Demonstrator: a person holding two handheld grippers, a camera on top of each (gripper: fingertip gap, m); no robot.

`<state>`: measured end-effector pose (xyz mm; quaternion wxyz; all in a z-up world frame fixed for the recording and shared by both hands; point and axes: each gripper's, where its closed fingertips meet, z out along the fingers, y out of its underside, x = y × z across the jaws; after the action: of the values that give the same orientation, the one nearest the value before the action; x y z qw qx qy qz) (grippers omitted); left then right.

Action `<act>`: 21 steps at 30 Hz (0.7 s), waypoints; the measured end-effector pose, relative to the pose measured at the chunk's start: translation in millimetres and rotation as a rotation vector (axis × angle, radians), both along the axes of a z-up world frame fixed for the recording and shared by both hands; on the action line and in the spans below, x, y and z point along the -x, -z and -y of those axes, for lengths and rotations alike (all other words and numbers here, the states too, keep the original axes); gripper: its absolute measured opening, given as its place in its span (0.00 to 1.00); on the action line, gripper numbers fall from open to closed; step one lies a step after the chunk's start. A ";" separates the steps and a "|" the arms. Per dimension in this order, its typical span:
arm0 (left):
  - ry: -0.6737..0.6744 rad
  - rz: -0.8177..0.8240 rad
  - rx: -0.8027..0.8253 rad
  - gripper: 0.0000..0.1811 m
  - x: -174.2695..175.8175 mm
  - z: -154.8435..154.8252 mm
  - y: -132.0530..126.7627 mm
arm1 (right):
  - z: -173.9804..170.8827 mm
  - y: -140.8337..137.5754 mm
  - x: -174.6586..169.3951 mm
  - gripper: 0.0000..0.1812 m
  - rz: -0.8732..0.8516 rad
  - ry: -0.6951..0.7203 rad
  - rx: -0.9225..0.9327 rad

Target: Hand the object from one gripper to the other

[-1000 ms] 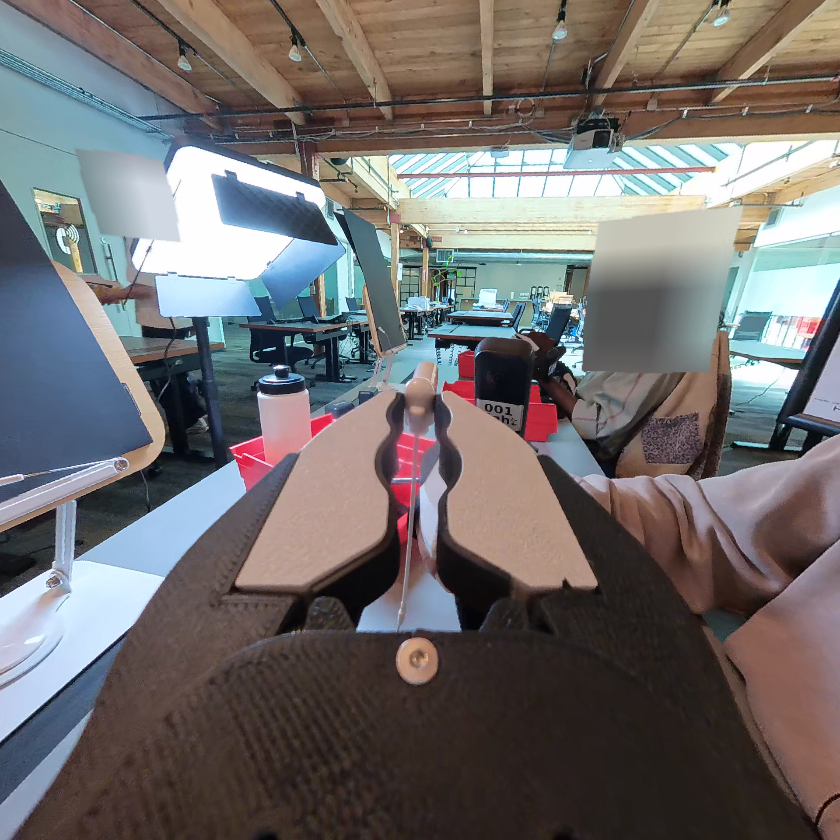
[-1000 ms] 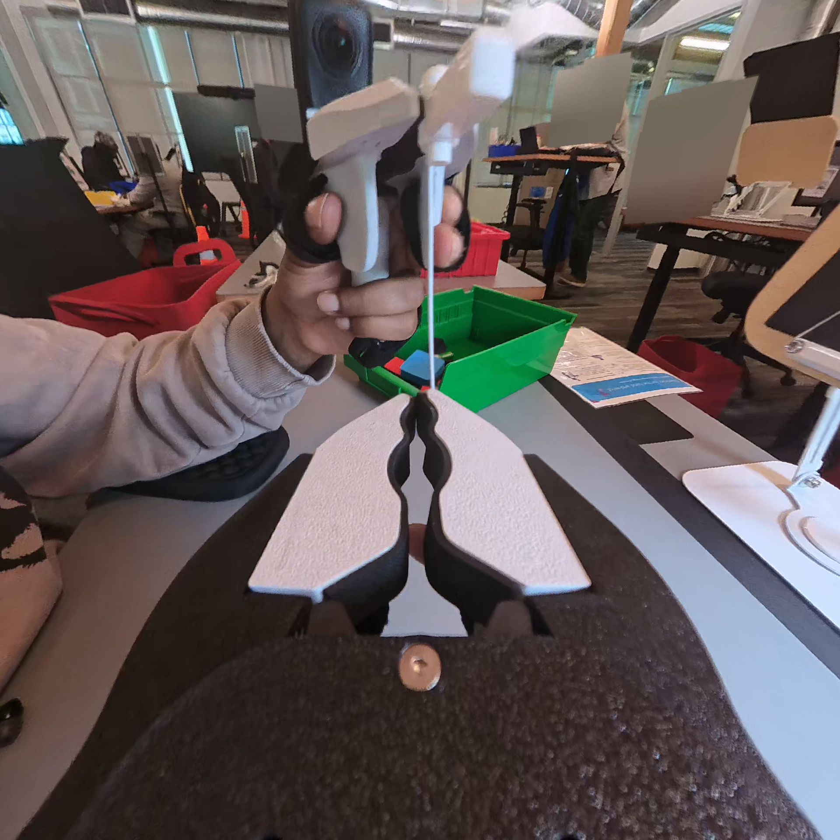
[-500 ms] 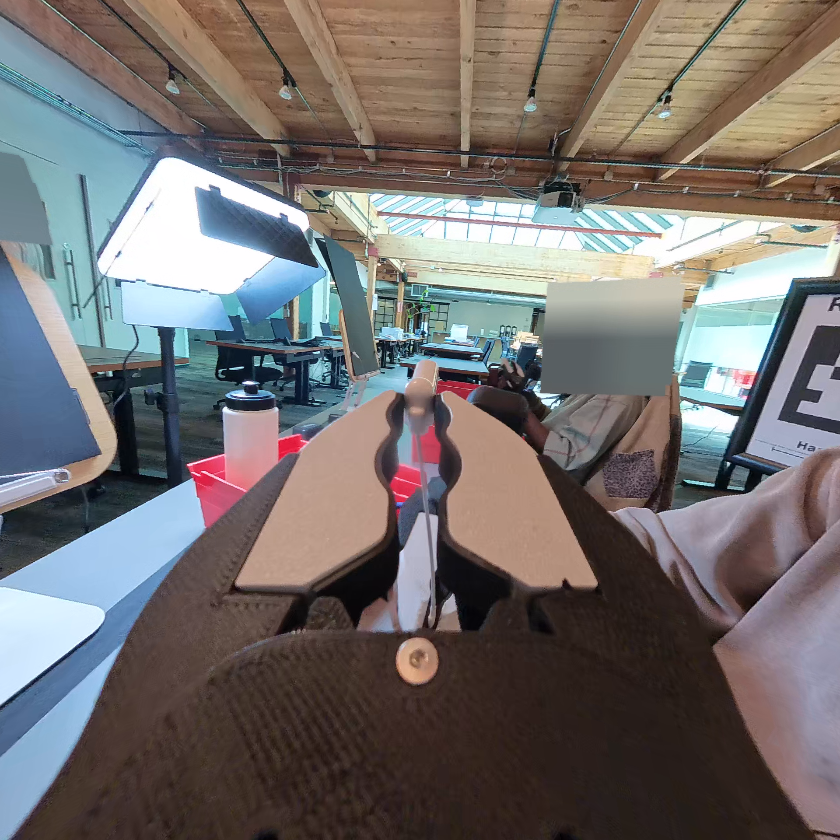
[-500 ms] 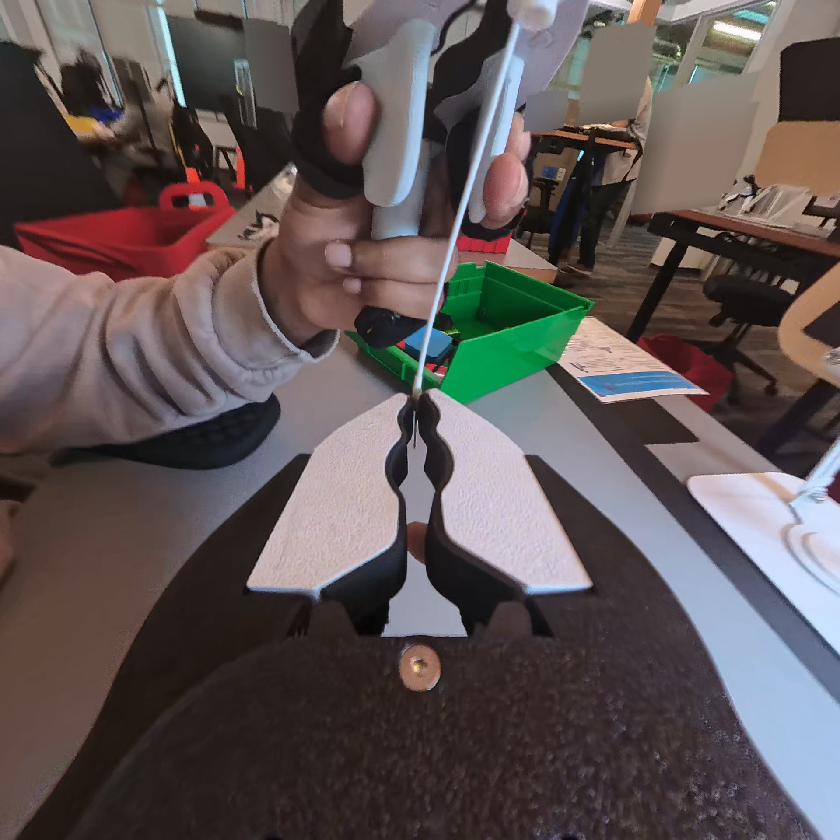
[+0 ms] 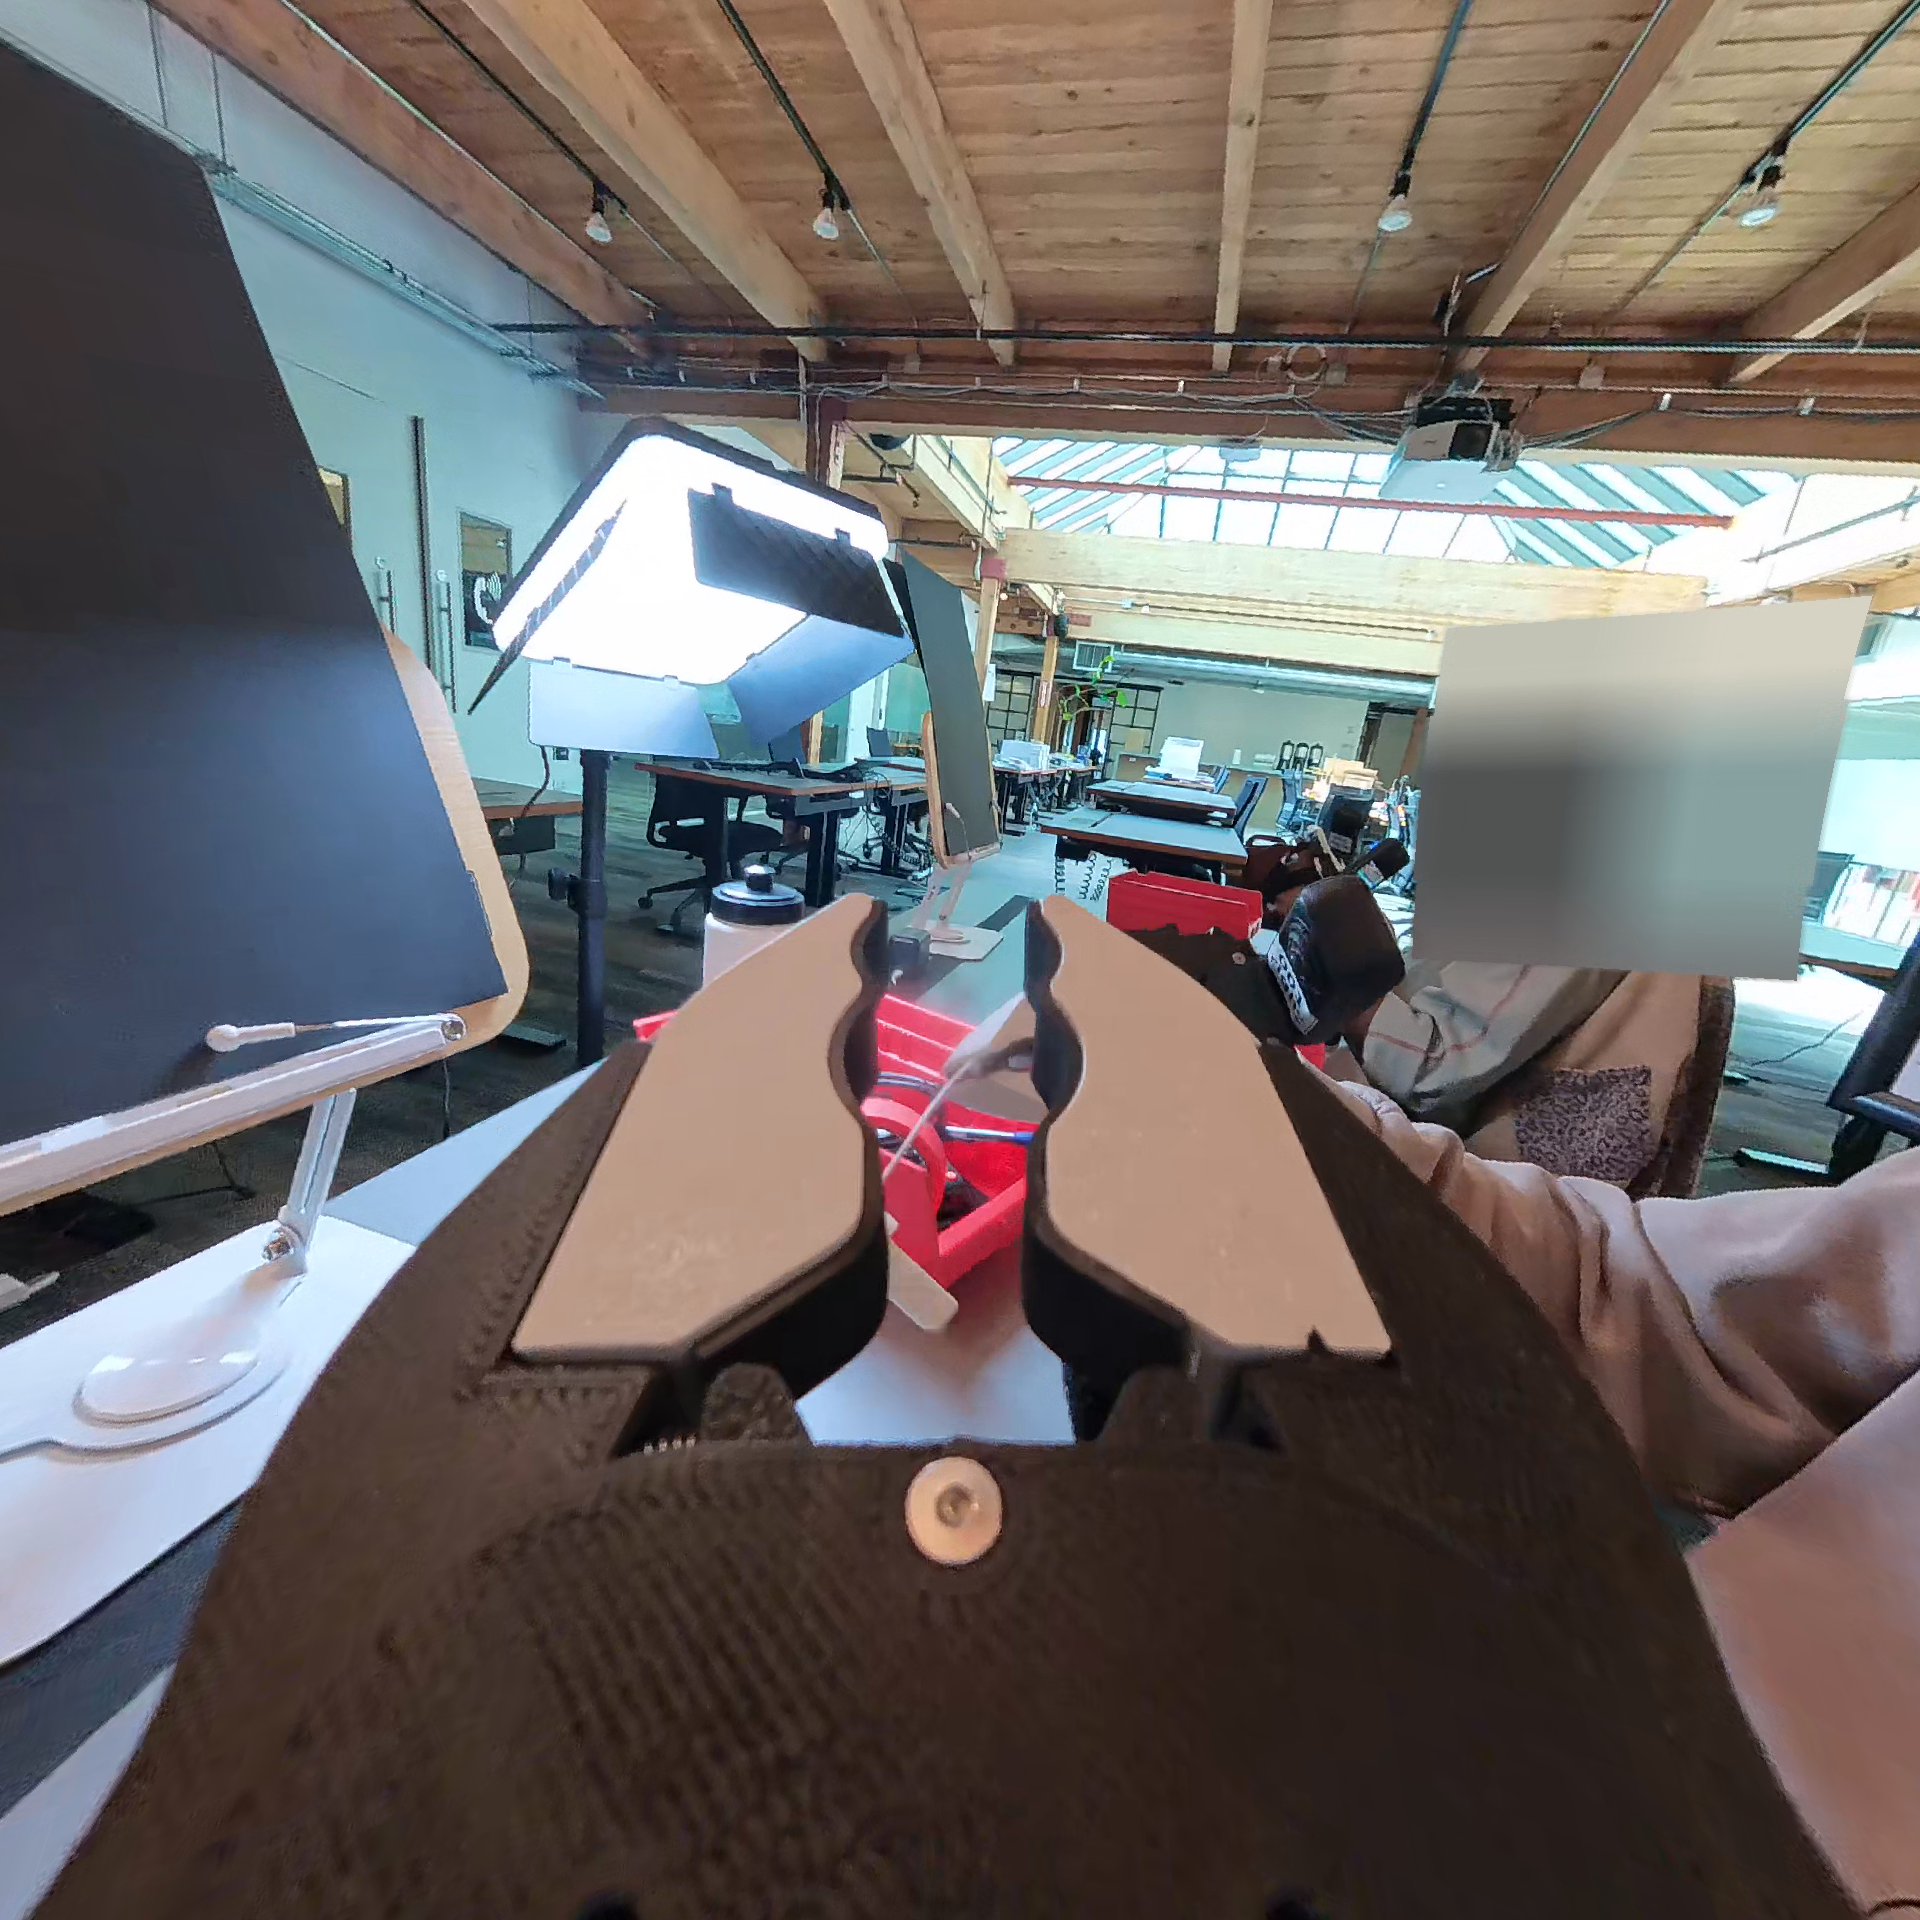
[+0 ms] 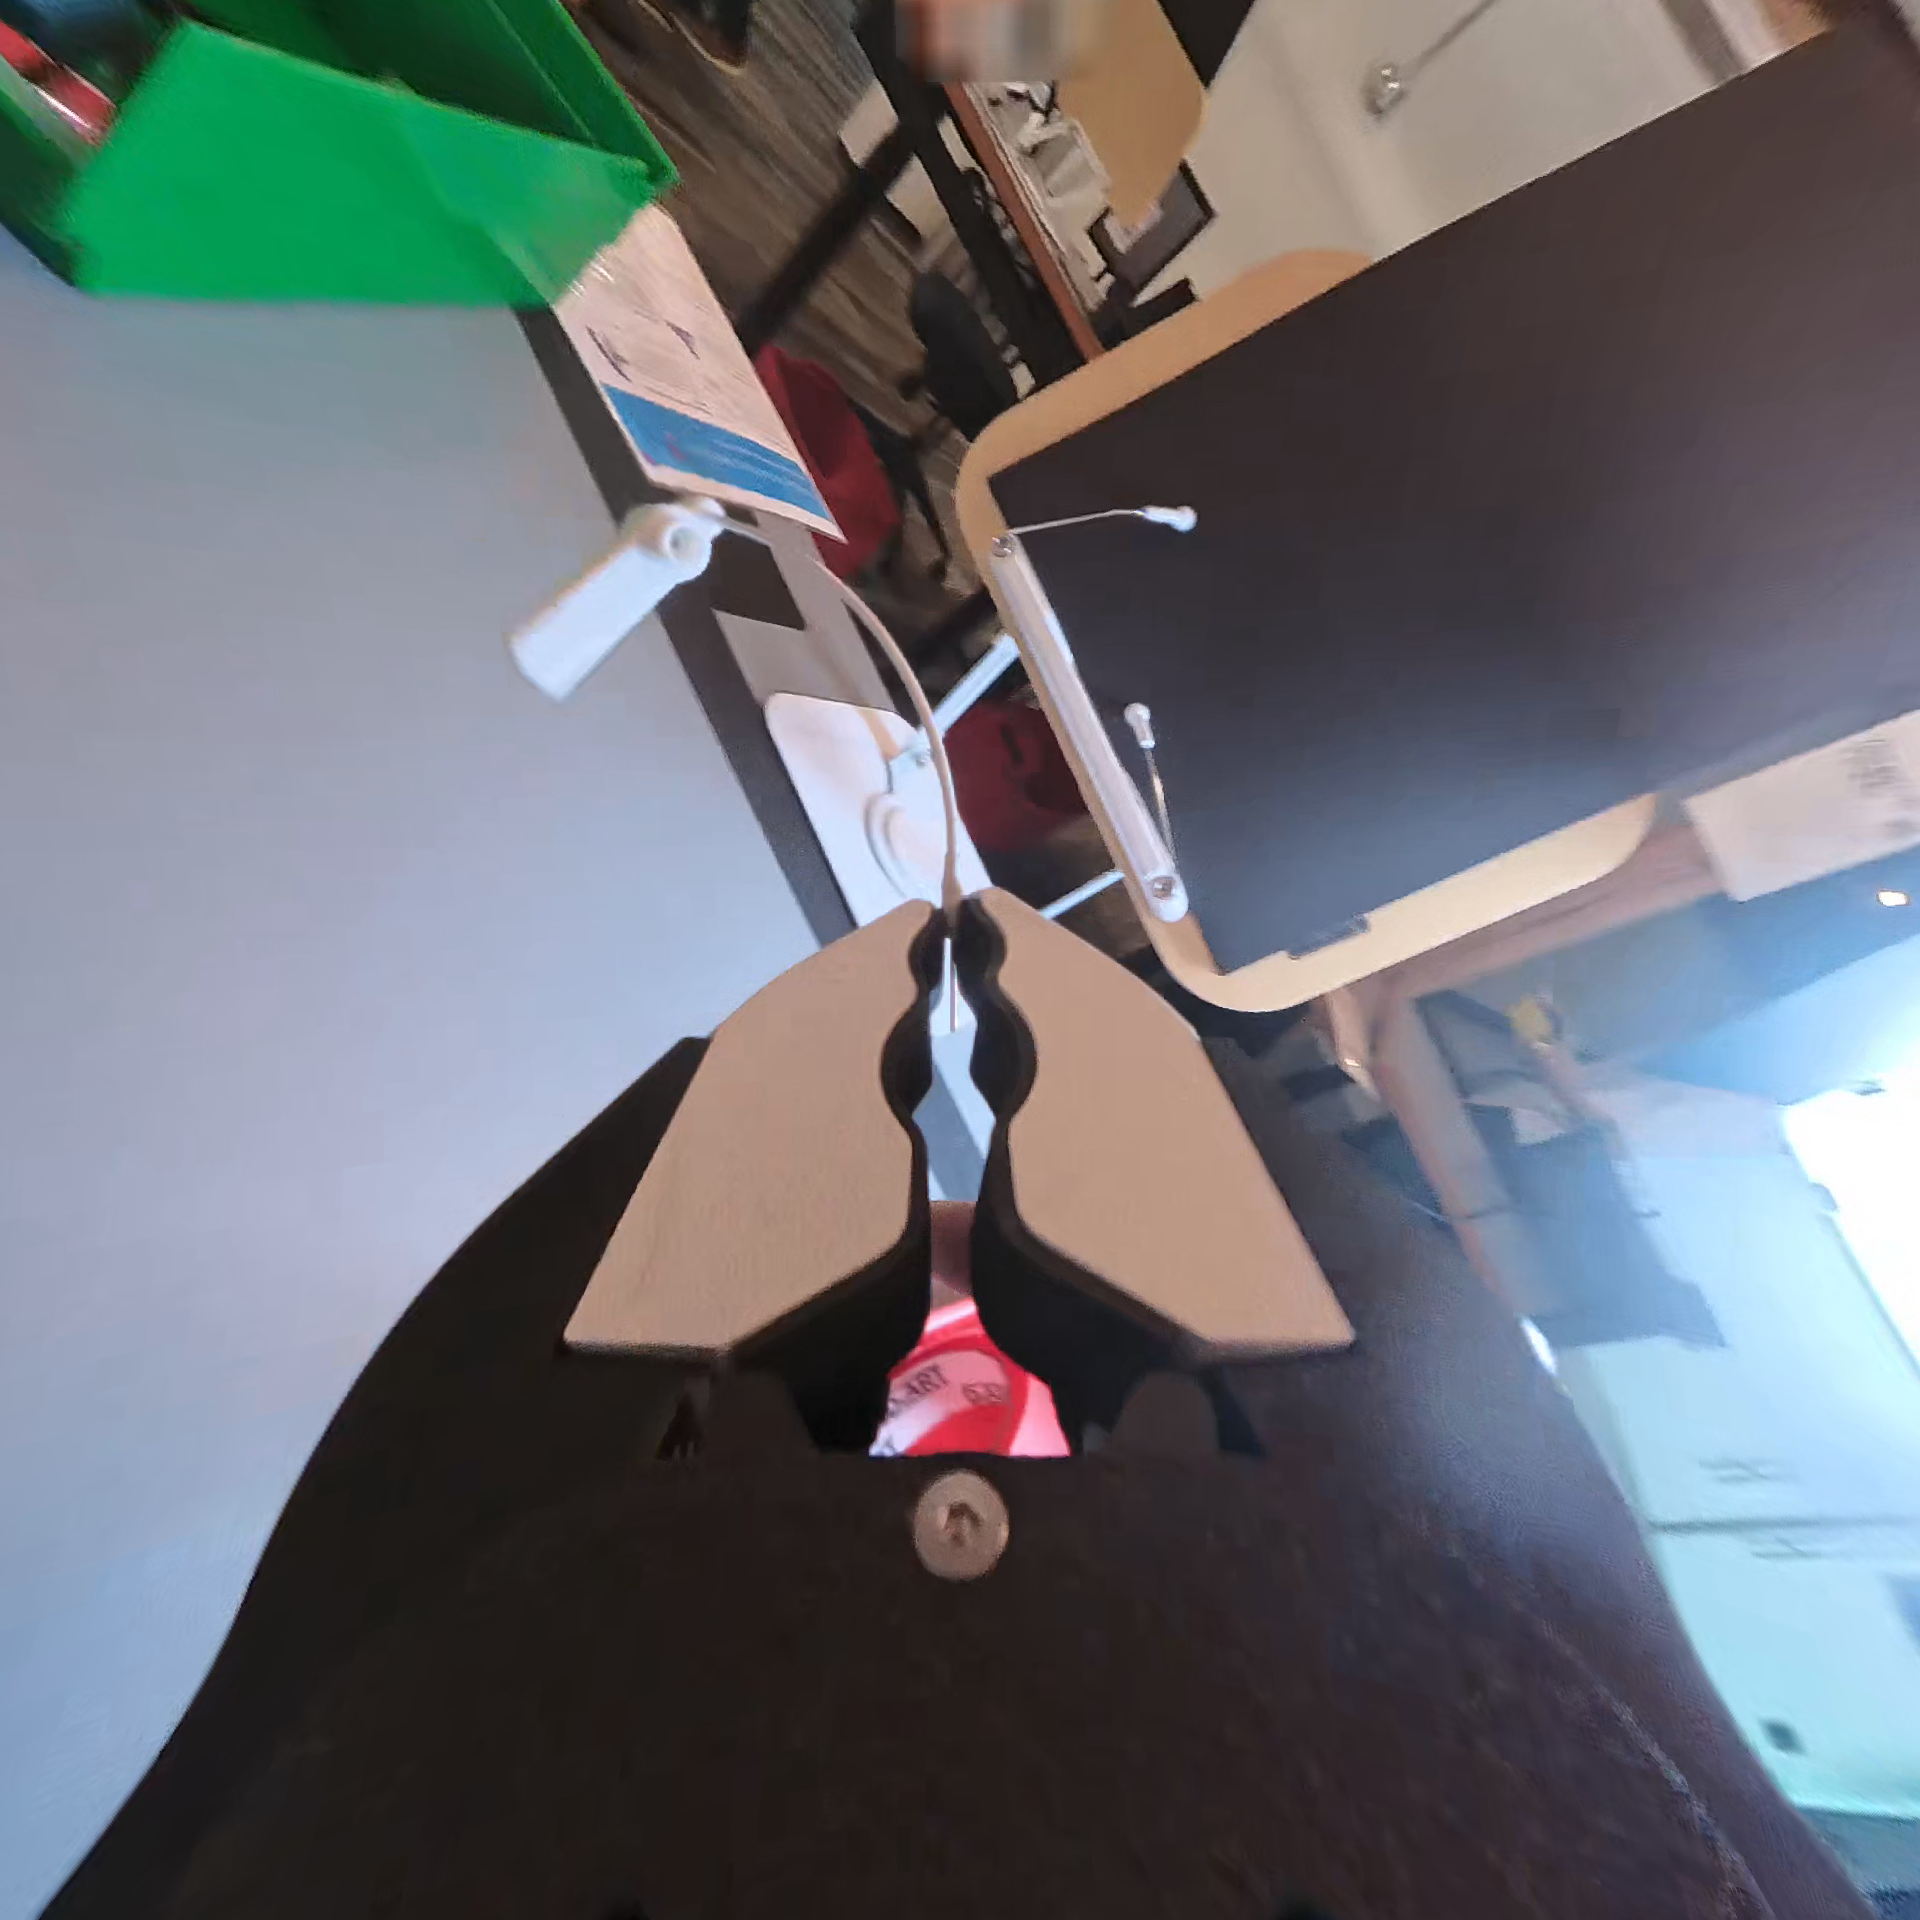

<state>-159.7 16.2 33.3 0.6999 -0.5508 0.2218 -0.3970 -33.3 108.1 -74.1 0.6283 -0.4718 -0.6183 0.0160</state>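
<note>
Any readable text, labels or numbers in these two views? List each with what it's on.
Wording not transcribed; carriers only.
Printed sheet with blue band: blurred.
Red round thing behind the right hand-held gripper: white lettering, partly hidden.
Black device, left wrist view: white label, tiny.
White tag: none visible.

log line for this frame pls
left gripper jaws open, empty | right gripper jaws shut on thin white plastic cable tie | handover done
</note>
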 end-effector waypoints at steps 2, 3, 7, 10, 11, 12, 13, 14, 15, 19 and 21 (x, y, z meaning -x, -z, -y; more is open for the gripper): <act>0.021 -0.035 0.039 0.14 -8.7 -3.6 9.9 | -5.4 -1.4 -2.6 0.01 0.008 0.027 -0.059; 0.032 -0.062 0.061 0.15 -15.1 -5.9 16.8 | -7.0 -1.7 -2.9 0.01 0.013 0.038 -0.087; 0.026 -0.277 0.136 0.18 -43.6 -17.5 56.9 | -5.2 -2.3 1.7 0.01 0.034 0.051 -0.176; -0.133 -0.562 0.059 0.19 -51.7 -29.6 85.2 | -0.4 2.1 7.6 0.01 0.071 0.044 -0.218; -0.193 -0.668 0.024 0.19 -51.7 -33.0 93.0 | 1.3 3.8 9.6 0.01 0.081 0.038 -0.224; -0.246 -0.774 -0.011 0.20 -51.2 -35.7 100.4 | 2.9 6.0 11.6 0.01 0.089 0.031 -0.221; -0.299 -0.869 -0.046 0.20 -49.6 -38.5 106.3 | 4.4 7.7 13.4 0.01 0.096 0.023 -0.219; -0.340 -0.951 -0.078 0.19 -48.2 -40.5 111.2 | 5.8 9.7 14.8 0.01 0.104 0.015 -0.219; -0.350 -1.020 -0.093 0.16 -48.6 -40.9 117.8 | 7.1 11.2 16.1 0.01 0.108 0.008 -0.217; -0.285 -1.115 -0.036 0.01 -51.4 -40.3 142.4 | 15.5 10.5 20.0 0.01 0.098 -0.036 -0.206; -0.256 -1.111 0.003 0.00 -51.5 -39.9 146.8 | 16.5 8.4 19.2 0.01 0.097 -0.038 -0.209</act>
<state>-108.3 56.1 -113.6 0.5197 -0.7004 0.4875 0.0399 -52.6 91.6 -82.4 0.6428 -0.3923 -0.6553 -0.0594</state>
